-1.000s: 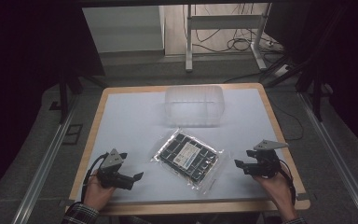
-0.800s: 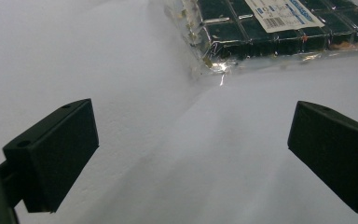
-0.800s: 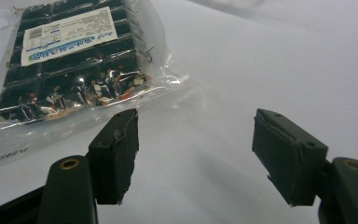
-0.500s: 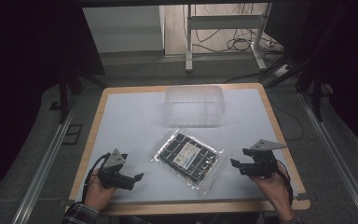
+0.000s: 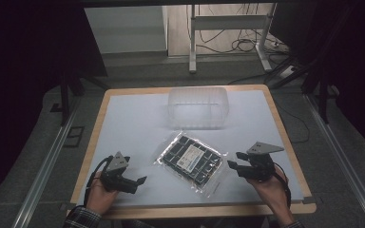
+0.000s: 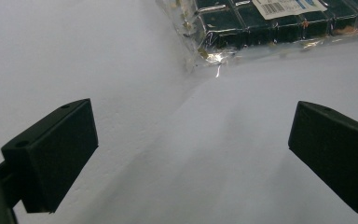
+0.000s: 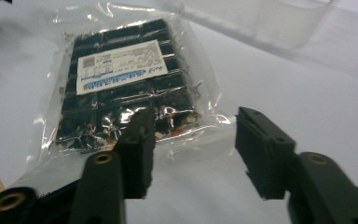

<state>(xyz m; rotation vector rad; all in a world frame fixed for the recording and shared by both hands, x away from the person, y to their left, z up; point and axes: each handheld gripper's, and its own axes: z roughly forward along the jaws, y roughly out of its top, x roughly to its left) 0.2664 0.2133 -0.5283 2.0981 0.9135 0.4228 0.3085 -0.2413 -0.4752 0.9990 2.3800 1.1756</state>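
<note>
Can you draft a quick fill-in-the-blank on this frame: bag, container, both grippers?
1. The clear bag of dark blocks lies flat on the ____ table mat.
2. Behind the bag stands a clear plastic ____.
3. The right gripper has its jaws ____, just short of the bag's edge.
4. The left gripper holds ____ between its jaws.

Missing words: white; container; open; nothing

bag (image 6: pixel 261 23) cut off at top edge, label print (image 7: pixel 121 67) blurred
</note>
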